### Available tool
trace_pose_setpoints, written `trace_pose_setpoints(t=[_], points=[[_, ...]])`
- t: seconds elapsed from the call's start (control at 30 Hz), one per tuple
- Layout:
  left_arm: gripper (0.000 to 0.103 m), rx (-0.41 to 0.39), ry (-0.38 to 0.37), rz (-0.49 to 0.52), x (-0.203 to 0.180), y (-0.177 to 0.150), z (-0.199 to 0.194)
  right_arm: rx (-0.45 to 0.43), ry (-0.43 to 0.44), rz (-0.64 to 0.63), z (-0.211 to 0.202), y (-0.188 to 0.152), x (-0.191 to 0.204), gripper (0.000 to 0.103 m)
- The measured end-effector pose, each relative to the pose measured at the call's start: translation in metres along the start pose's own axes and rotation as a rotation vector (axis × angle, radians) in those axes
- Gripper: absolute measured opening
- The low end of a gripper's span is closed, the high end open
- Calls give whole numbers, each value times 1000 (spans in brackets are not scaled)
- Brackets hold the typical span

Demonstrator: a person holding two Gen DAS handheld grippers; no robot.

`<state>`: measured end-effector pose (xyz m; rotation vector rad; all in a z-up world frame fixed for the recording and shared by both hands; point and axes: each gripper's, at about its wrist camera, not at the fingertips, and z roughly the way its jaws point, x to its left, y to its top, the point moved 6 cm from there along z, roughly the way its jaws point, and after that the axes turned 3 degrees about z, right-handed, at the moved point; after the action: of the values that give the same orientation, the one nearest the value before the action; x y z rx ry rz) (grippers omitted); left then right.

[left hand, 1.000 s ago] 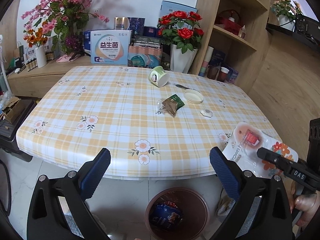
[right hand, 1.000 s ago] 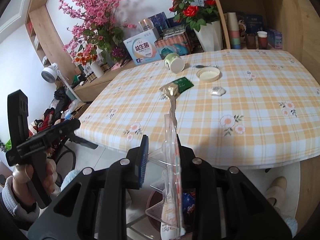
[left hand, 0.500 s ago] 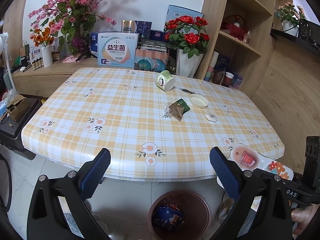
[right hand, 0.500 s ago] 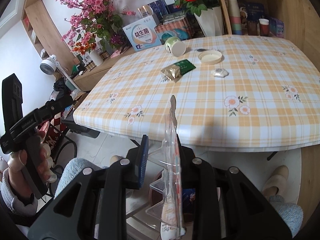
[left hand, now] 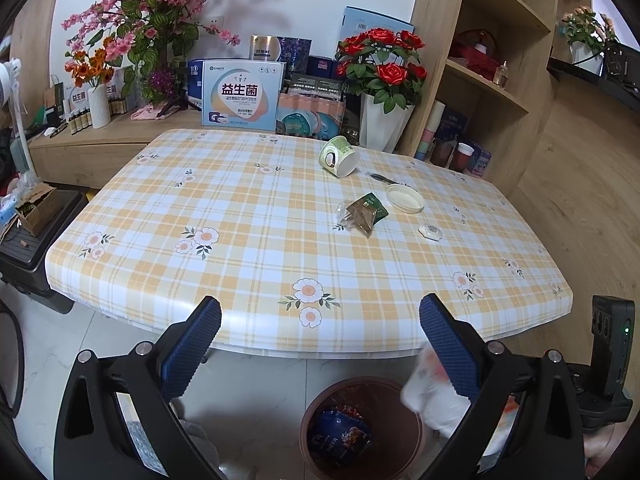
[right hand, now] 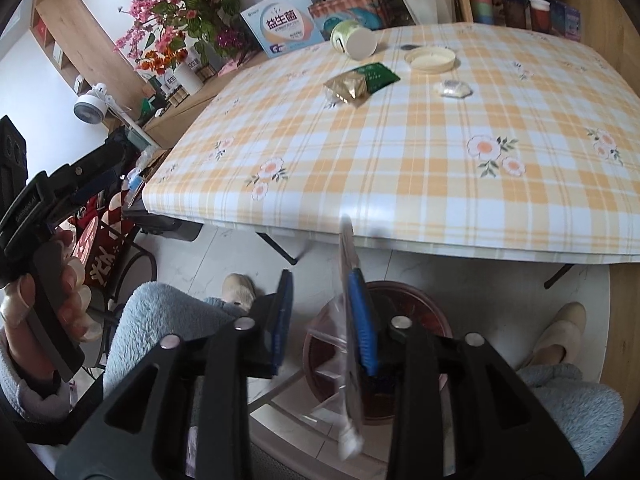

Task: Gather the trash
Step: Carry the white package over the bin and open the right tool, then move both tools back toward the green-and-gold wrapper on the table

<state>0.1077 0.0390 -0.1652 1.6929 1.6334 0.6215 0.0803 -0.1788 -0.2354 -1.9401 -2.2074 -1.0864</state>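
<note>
My right gripper (right hand: pixel 320 280) hangs over the brown waste bin (right hand: pixel 420 300) below the table's front edge. Its jaws are opening. A clear plastic blister pack (right hand: pixel 349 344) stands between them, blurred, lying against the right pad only. In the left wrist view the same pack (left hand: pixel 428 388) is a white blur above the bin (left hand: pixel 312 412). My left gripper (left hand: pixel 320 312) is open and holds nothing. On the table lie a tipped green cup (left hand: pixel 339 156), a round lid (left hand: pixel 405 198), a green-gold sachet (left hand: pixel 366 212) and a small white wrapper (left hand: pixel 430 231).
The plaid table (left hand: pixel 240 240) fills the middle. Boxes, flower vases and a white vase of red roses (left hand: pixel 384 80) line its far edge, with wooden shelves (left hand: pixel 480 80) at the right. The person's legs in grey fleece and slippers (right hand: pixel 560 320) flank the bin.
My right gripper has sunk toward the bin and its jaws have parted from the blister pack, which now blurs and tilts. The left gripper has kept almost still.
</note>
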Motion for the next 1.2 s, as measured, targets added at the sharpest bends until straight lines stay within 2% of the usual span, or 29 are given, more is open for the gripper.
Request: trace_pose_setpoints(t=[0.13,0.2,0.3,0.5,0.6,0.77,1.0,1.2], points=[[97,4,3,-5,2,-2,1,-3,-18,-8,1,1,0,61],[97,6,5,-6,3,-3,2,-30,-55,-14,-3,6,-3,87],[97,11,9,-7,5,-4,4,-75,-126,-30,-10,18,-9,97],[97,3,27,9,7,2,7,-152,-249,-38,-24,51,-36,97],[97,-5,33,24,7,9,11,-184,-282,-23,-30,69,-50,97],[97,-2,18,63,-1,23,26,-218,-283,-11,-36,91,-68,97],[97,3,-29,122,-19,43,55,-220,-307,-1,-27,113,-87,97],[97,13,-50,110,-17,61,83,-195,-283,5,-6,132,-92,97]])
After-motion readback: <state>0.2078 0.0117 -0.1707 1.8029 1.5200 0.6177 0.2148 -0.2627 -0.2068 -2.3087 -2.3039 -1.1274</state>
